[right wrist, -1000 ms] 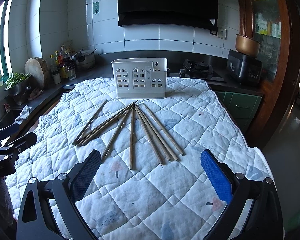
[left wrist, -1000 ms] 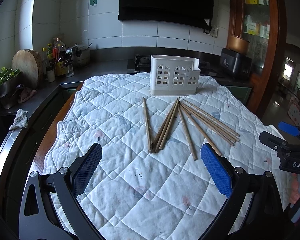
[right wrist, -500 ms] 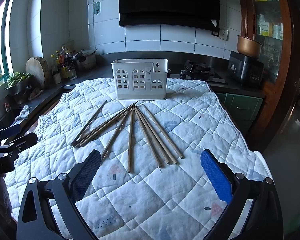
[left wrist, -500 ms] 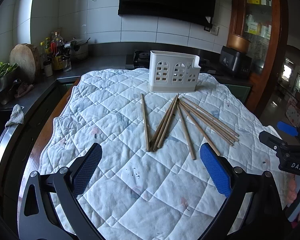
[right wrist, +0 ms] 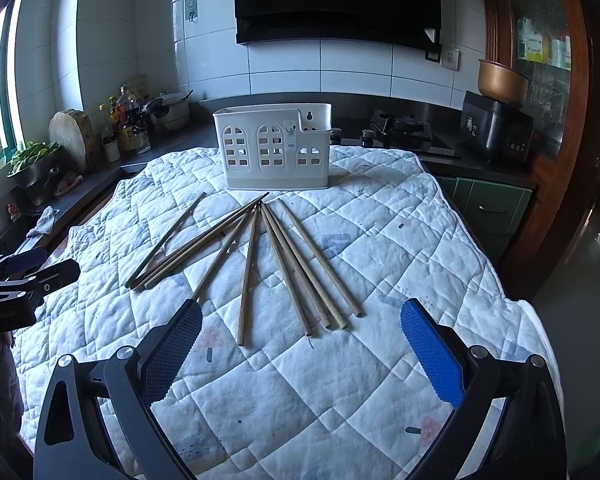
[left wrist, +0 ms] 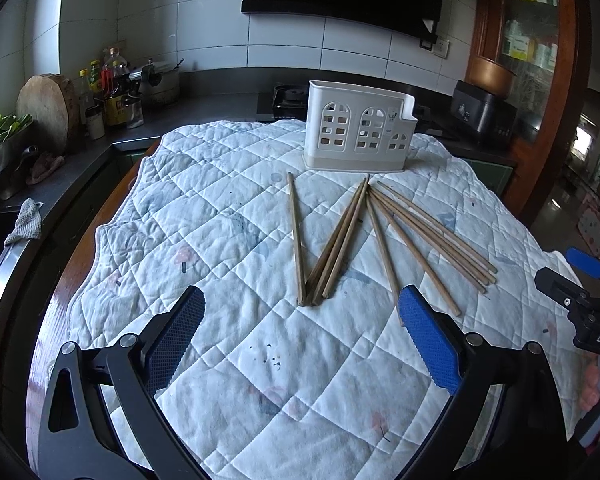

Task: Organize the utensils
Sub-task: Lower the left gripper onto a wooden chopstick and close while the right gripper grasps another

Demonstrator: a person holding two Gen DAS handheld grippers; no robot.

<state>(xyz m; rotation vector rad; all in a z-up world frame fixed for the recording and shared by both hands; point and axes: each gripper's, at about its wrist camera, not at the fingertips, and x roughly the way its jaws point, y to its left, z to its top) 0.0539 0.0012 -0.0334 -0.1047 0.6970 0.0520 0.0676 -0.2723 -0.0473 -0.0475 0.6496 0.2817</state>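
- On the quilted worktop (right wrist: pixel 380 392) both grippers have eased forward over the last second; the chopsticks and holder sit closer and lower in each wrist view than before.
- Chopsticks (right wrist: pixel 284 264) lie loose in a fan on the quilt, far tips converging just short of the holder (right wrist: pixel 274 148). None moved, none picked yet.
- Holder is white plastic with arched cut-outs, upright at the far end of the quilt. From here it looks unloaded; inside not fully visible.
- Left gripper (left wrist: pixel 300 336): jaws spread wide, nothing between them. Near ends of the left cluster (left wrist: pixel 324 264) sit just ahead of the gap.
- Right gripper (right wrist: pixel 300 344): jaws also wide apart and holding nothing. Near end of a middle stick (right wrist: pixel 246 280) lies just ahead, between the pads.
- Read: approach phase, sorting not started. Closing in means first pick is next.
- Risk: sticks overlap at the far tips, so lifting one may drag its neighbours.
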